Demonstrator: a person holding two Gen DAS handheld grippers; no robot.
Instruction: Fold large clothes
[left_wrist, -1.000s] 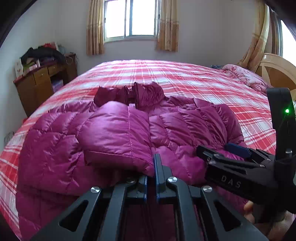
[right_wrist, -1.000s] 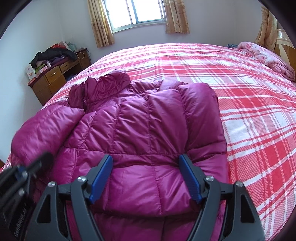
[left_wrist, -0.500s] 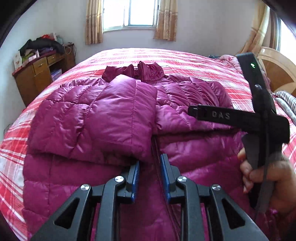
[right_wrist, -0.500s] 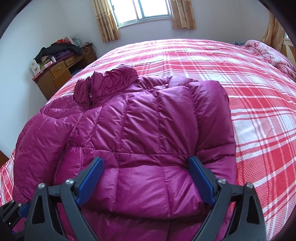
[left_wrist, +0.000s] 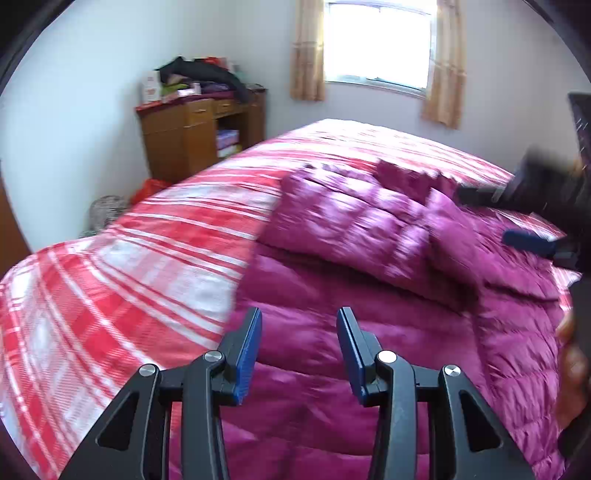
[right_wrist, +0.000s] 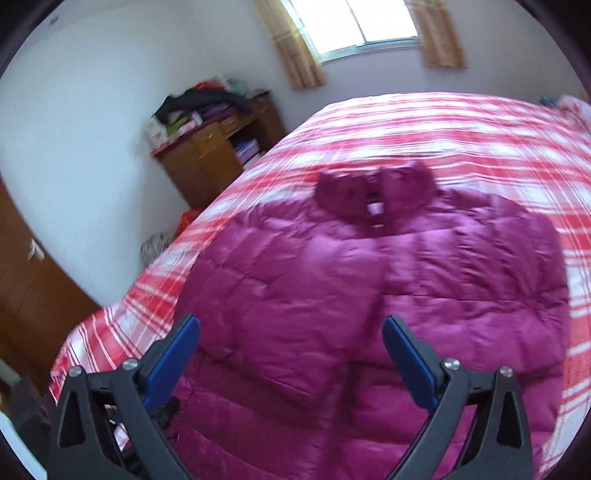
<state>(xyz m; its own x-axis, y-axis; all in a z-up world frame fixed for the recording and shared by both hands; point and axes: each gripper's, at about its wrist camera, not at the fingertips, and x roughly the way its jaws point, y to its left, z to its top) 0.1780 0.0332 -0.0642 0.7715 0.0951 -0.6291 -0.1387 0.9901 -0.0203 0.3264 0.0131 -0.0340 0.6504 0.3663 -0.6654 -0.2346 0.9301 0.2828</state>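
both tongs, left (left_wrist: 299, 354) and right (right_wrist: 291, 360), are opening, empty, above the magenta jacket (right_wrist: 388, 295).

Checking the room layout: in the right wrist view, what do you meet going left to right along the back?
Wooden cabinet → window → bed, with the magenta jacket lying nearer.

L tool (left_wrist: 299, 350) pts downward, jaws partway apart & opening, nothing between the blue pads (left_wrist: 246, 360); R tool (right_wrist: 290, 360) also angled down, jaws very wide & opening, nothing gripped; in the L wrist view the R tool (left_wrist: 517, 218) shows blurred at right edge, w/ the person's hand (left_wrist: 572, 369) on its handle below.
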